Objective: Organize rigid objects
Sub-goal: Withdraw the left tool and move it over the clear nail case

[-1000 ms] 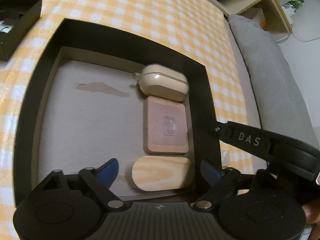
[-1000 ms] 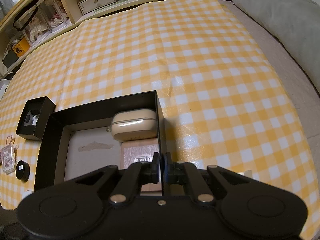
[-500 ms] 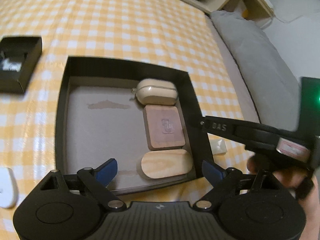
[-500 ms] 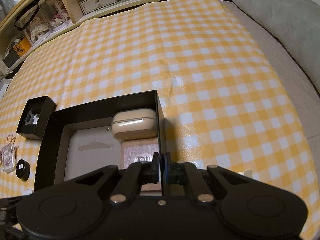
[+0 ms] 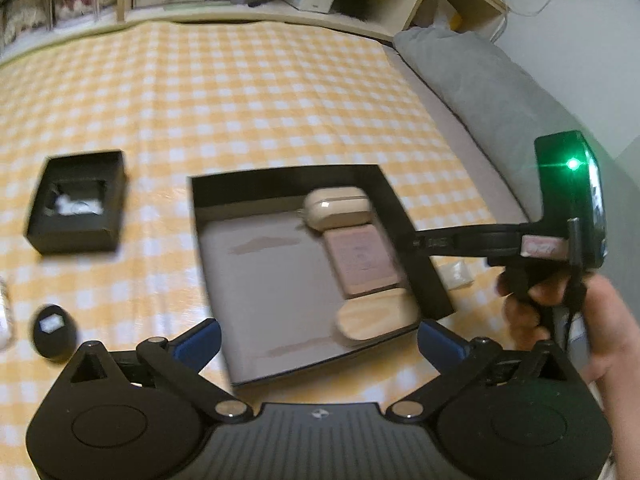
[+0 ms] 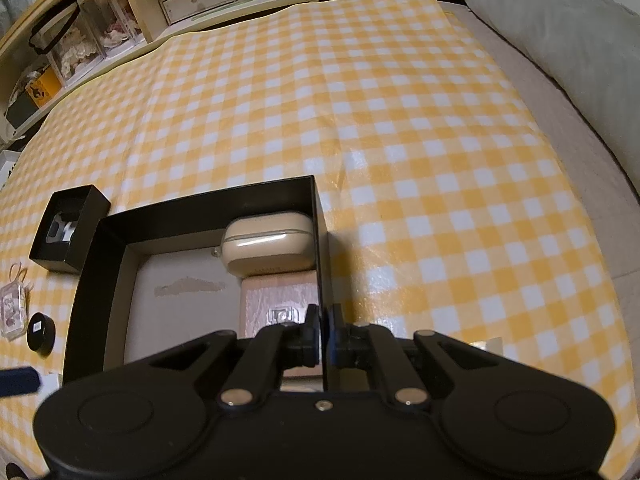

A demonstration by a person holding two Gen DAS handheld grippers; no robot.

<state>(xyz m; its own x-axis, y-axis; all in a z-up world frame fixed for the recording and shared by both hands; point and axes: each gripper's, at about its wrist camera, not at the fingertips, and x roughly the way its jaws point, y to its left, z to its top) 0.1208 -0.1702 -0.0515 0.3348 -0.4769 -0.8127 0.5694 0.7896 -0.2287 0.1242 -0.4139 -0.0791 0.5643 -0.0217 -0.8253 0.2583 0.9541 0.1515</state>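
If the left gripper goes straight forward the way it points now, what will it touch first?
Probably the bare floor of the large black box, left of the wooden pieces; the left gripper, jaws opening and empty, hangs above it. Depth is uncertain.

Left gripper [image 5: 318, 334]: black ribbed housing, two round side discs, silver pivot screws, blue fingertips [image 5: 200, 340]. Right gripper [image 6: 324, 334]: black housing, same discs and screws, black pads; side on, a long black arm with a lit green lamp, pinkish label, dangling cord.
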